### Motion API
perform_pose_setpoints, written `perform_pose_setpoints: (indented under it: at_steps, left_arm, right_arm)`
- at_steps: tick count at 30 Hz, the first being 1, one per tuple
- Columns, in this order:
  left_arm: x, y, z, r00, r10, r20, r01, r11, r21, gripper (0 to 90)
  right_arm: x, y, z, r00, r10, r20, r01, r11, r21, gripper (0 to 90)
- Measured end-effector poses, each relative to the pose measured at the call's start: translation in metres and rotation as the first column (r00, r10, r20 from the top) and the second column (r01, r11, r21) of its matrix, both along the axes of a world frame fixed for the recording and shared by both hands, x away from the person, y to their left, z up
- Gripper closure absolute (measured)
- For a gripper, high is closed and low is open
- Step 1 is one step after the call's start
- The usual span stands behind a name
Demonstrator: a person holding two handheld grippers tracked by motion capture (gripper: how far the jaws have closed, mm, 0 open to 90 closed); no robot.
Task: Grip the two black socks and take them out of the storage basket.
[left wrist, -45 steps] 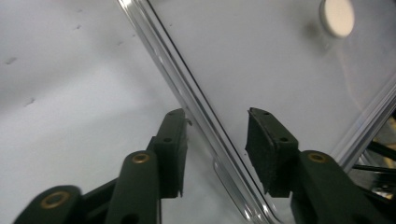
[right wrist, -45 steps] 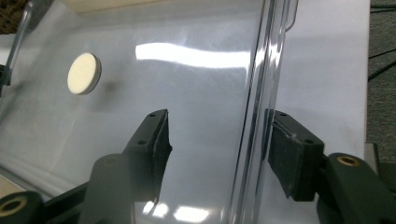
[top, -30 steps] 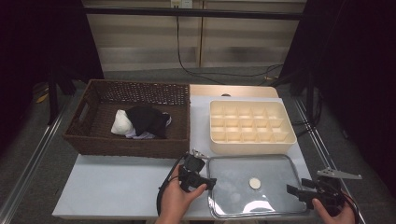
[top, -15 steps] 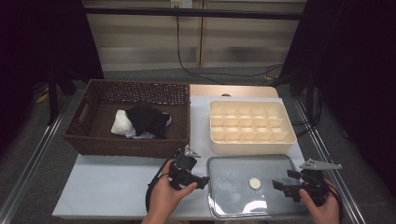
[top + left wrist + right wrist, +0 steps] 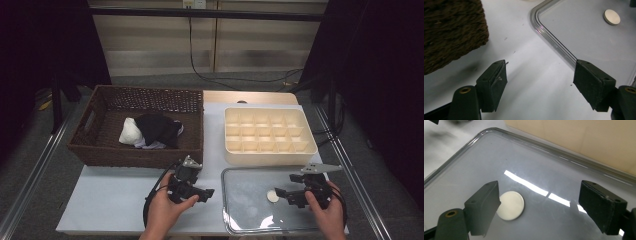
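So the clear lid [image 5: 265,205] lies flat on the tabletop [image 5: 110,200], in front of the cream divided box [image 5: 267,135], not on it yet. Left tongs [image 5: 202,192] and right tongs [image 5: 282,192] both gape empty beside it, so grabbing's still to come.

- Looking forward and down from above the table's near side, well back: left gripper [image 5: 204,192] and right gripper [image 5: 282,192] low in frame.
- Riding the left gripper, close over the clear lid's [image 5: 584,37] corner.
- Riding the right gripper, closer above that lid.
- Shared: white disc [image 5: 611,17] ahead of both.
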State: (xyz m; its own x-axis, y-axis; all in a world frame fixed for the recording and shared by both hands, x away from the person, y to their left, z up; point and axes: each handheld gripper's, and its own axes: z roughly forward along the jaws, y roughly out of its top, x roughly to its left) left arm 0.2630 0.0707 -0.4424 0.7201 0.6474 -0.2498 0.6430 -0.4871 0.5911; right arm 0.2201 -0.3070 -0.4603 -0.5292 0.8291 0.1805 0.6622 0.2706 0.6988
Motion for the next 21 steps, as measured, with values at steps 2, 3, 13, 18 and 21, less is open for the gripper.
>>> perform_pose_setpoints:
  at_steps: [2, 3, 13, 18, 21]
  left_arm:
    - [0.0, 0.003, 0.0, 1.0, 0.003, -0.001, -0.003, 1.0, -0.007, 26.6]
    - [0.001, 0.005, 0.001, 1.0, 0.008, -0.001, -0.008, 1.0, -0.002, 26.6]
    - [0.003, 0.017, 0.004, 0.9997, 0.024, -0.004, -0.024, 0.9997, -0.009, 26.9]
    - [0.0, 0.02, 0.004, 0.9995, 0.031, -0.008, -0.031, 0.9995, -0.007, 27.0]
    - [0.0, 0.021, 0.005, 0.9994, 0.032, -0.008, -0.032, 0.9995, -0.005, 27.0]
  right_arm:
    - [0.001, 0.002, -0.001, 1.0, 0.005, -0.002, -0.005, 1.0, 0.001, 16.8]
    - [0.003, 0.003, -0.003, 0.9999, 0.011, -0.002, -0.011, 1.0, 0.0, 16.8]
    - [0.011, 0.011, -0.012, 0.9992, 0.039, -0.013, -0.039, 0.999, -0.013, 16.8]
    - [0.013, 0.013, -0.013, 0.9982, 0.059, -0.005, -0.059, 0.998, -0.017, 16.8]
    - [0.014, 0.014, -0.012, 0.9975, 0.07, 0.001, -0.07, 0.997, -0.019, 16.8]
